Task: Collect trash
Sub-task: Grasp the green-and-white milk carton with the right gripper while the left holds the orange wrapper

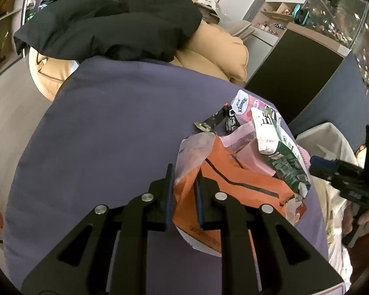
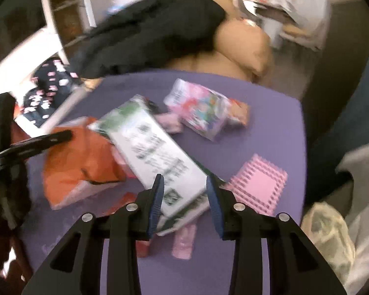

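While the left gripper [image 1: 183, 186] clamps the orange wrapper's [image 1: 233, 182] edge, the right gripper [image 2: 184, 194] stands half-open astride one green-white carton [image 2: 155, 147], pads apart from it. One pink foam square [image 2: 258, 184] at three o'clock on the purple cloth [image 2: 258, 127].

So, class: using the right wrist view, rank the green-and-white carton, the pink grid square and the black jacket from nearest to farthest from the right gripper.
1. Green-and-white carton: between the right gripper's jaws.
2. Pink grid square: just right of them, on the purple cloth.
3. Black jacket: far end, on the tan cushion.
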